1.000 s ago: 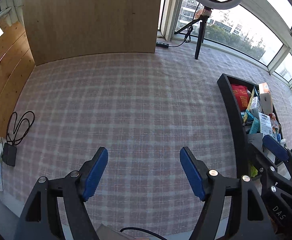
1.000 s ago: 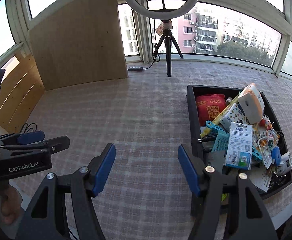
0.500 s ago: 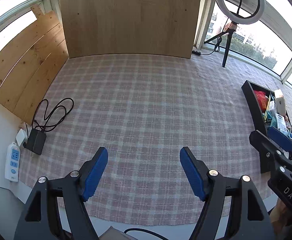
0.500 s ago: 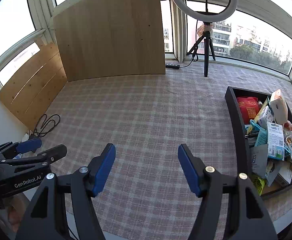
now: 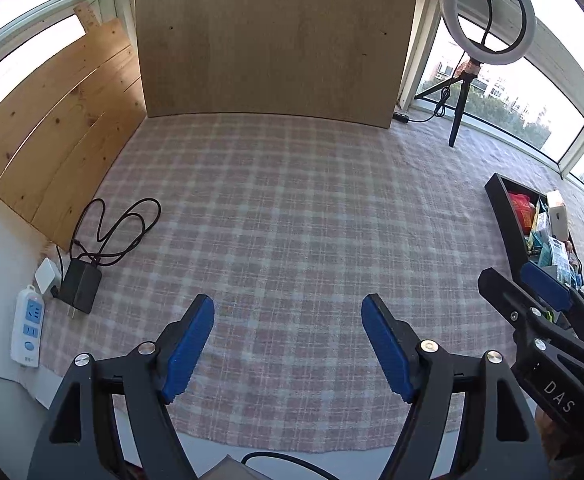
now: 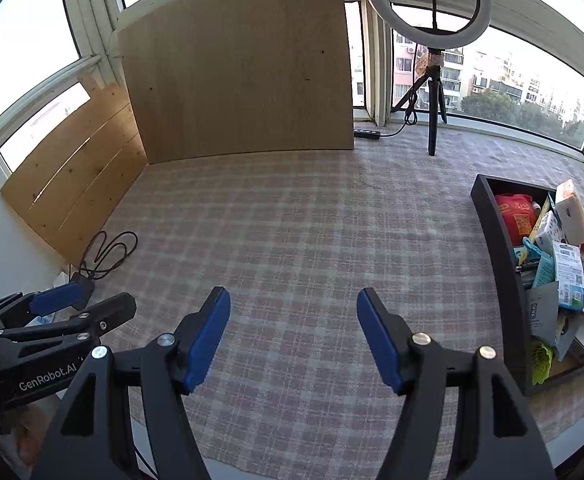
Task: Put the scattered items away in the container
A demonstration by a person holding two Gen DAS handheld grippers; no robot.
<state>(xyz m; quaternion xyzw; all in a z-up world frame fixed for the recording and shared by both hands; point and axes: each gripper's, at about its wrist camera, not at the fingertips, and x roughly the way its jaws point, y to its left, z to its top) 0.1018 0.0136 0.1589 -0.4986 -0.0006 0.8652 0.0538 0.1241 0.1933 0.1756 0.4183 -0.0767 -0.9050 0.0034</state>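
Plaid woven cloth (image 5: 292,220) in pink and grey covers the table under you, and its coarse weave lies flat across the whole middle. Your left gripper (image 5: 288,344) has its blue-padded black fingers spread wide with nothing between them; your right gripper (image 6: 294,338) is spread the same way, also holding nothing. The black rectangular plastic container (image 6: 504,264) sits on the cloth at the right side, well apart from both grippers, and the scattered items (image 6: 564,264), packets, cards and small boxes, lie heaped inside it above its rim.

At the back, a tall light wooden board (image 5: 276,36) stands upright on the cloth; a knotty pine plank panel (image 5: 56,128) leans along the left. Between these and the container the cloth gives you broad open room. Its near hem (image 5: 292,446) ends just ahead of your fingers, with white table edge below.

A white ring light on a black tripod (image 6: 432,40) stands at the back right.

Only the left wrist view shows you the white power strip (image 5: 28,330) with the black adapter and coiled cable (image 5: 80,290) at the cloth's left edge; the right wrist view shows the container's heap far more fully.
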